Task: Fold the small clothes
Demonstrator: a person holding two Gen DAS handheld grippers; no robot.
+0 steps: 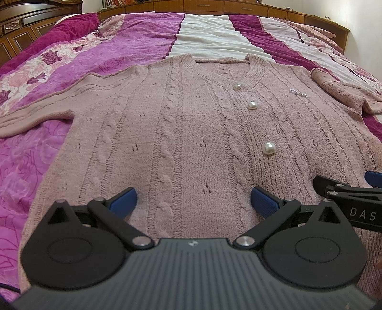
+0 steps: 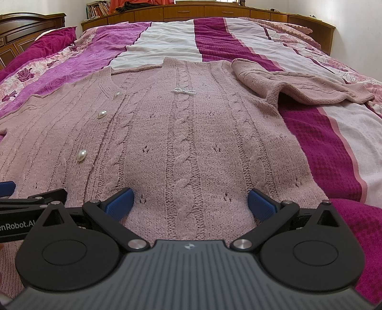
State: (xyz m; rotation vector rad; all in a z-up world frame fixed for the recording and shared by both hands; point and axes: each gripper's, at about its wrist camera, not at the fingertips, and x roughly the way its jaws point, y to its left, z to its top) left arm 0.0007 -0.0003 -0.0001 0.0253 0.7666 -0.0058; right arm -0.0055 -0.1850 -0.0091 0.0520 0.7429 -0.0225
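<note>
A dusty-pink cable-knit cardigan [image 1: 191, 124] with pearl buttons [image 1: 268, 148] lies flat, front up, on the bed; it also shows in the right wrist view [image 2: 186, 133]. Its left sleeve [image 1: 35, 114] stretches out to the left. Its right sleeve [image 2: 298, 83] lies bunched to the right. My left gripper [image 1: 193, 201] is open over the hem, left of the button line, blue pads resting on the knit. My right gripper [image 2: 189, 201] is open over the hem's right half. Each gripper's edge shows in the other's view.
The bed is covered by a quilt [image 1: 119, 43] in purple, white and magenta stripes with rose print. A dark wooden headboard [image 1: 21, 28] stands at the left, and a wooden shelf with drawers [image 2: 214, 12] runs along the far side.
</note>
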